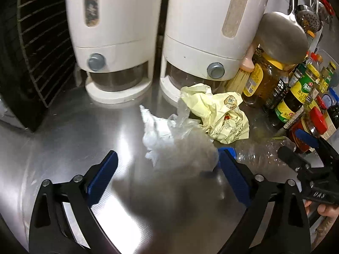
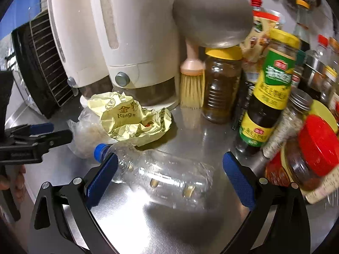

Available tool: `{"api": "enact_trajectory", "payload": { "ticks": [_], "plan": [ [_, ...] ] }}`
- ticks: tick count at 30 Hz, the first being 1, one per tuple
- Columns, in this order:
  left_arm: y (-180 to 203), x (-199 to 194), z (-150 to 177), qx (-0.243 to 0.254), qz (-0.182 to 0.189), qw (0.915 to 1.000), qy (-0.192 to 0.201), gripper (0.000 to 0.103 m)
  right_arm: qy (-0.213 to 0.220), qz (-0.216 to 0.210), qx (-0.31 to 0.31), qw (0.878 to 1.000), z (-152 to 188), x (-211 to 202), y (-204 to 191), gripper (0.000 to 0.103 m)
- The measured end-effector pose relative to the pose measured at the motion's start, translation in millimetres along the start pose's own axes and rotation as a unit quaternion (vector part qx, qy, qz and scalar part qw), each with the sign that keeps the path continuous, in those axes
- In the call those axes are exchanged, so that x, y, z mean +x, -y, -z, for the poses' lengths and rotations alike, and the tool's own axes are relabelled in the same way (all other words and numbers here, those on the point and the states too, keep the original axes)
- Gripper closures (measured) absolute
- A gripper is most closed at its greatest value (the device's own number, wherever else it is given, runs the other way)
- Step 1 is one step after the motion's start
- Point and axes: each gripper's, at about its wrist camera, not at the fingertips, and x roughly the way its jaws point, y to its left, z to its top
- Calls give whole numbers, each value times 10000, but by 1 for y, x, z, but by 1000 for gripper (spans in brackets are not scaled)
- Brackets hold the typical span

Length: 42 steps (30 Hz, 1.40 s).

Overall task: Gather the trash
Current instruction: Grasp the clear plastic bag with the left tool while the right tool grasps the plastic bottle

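Straddling clear bottle [image 2: 161, 180], right claw [image 2: 170, 172] wide apart above countertop [image 2: 148, 232].

Two close wrist views facing the counter's back, sharing the yellow wrapper [image 1: 220, 114] [image 2: 131, 118]

Pale yellow wrapper [image 2: 131, 118], clear bottle [image 2: 161, 173] with blue cap [image 2: 99, 151].

Two white dispensers [image 1: 114, 38] [image 1: 209, 33] stand side by side across the top of the left wrist view. One crumpled yellow wrapper [image 2: 131, 118] lies at centre left of the right wrist view, one crumpled clear plastic bag [image 1: 169, 135] at the centre of the left wrist view, and one clear plastic bottle [image 2: 161, 175] with a blue cap low in the right wrist view. One pastry brush [image 2: 192, 78], one ladle [image 2: 211, 14]. Jars and sauce bottles crowd the right edge, too overlapped to count.
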Motion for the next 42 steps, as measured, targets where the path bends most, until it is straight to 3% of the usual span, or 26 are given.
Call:
{"api": "enact_trajectory", "payload": {
  "ticks": [9, 23, 30, 32, 34, 35, 42],
  "plan": [
    [12, 24, -11, 216, 112, 9996, -127, 31, -351, -434, -189, 9983, 11, 9, -8, 4],
    [16, 48, -11, 551, -54, 9980, -290, 81, -703, -1021, -479, 9911, 16, 21, -32, 6],
    [11, 51, -12, 577, -71, 9979, -269, 88, -865, -1422, -580, 9843, 24, 22, -44, 10],
    [11, 50, -12, 585, -69, 9979, -263, 90, -847, -1317, -722, 9850, 27, 22, -50, 11],
    [12, 48, -10, 628, -127, 9977, -237, 92, -862, -1252, -707, 9859, 28, 24, -52, 20],
    [11, 45, -9, 652, -167, 9975, -221, 94, -867, -1234, -685, 9862, 28, 25, -51, 31],
    [10, 26, -4, 671, -141, 9975, -171, 94, -747, -925, -663, 9907, 37, 12, -53, 34]
  ]
}}
